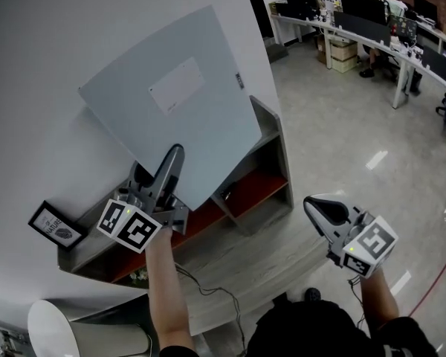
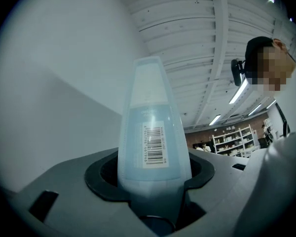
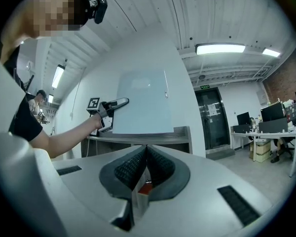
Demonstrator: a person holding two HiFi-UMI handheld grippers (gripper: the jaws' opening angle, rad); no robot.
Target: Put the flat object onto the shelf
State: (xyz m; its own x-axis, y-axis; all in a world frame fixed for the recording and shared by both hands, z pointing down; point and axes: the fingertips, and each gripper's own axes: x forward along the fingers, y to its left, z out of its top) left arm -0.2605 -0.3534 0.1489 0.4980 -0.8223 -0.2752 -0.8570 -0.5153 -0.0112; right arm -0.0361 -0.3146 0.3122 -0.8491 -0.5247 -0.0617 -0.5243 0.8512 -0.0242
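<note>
The flat object [image 1: 178, 103] is a large pale blue-grey board with a white label. It hangs tilted in front of the white wall, above the grey shelf [image 1: 273, 132]. My left gripper [image 1: 175, 156] is shut on its lower edge. In the left gripper view the board [image 2: 148, 132] stands edge-on between the jaws and carries a barcode sticker. My right gripper [image 1: 317, 208] hovers over the floor to the right, shut with nothing in it. The right gripper view shows its pads [image 3: 158, 164] pressed together, with the board [image 3: 140, 102] and left gripper [image 3: 119, 102] above the shelf top [image 3: 138, 138].
The low shelf unit has a red inner board [image 1: 256, 188]. A small framed picture [image 1: 57, 225] stands on its top at the left. A white round object [image 1: 52, 329] sits at the bottom left. A cable [image 1: 208, 292] lies on the floor. Desks with monitors [image 1: 372, 21] stand far right.
</note>
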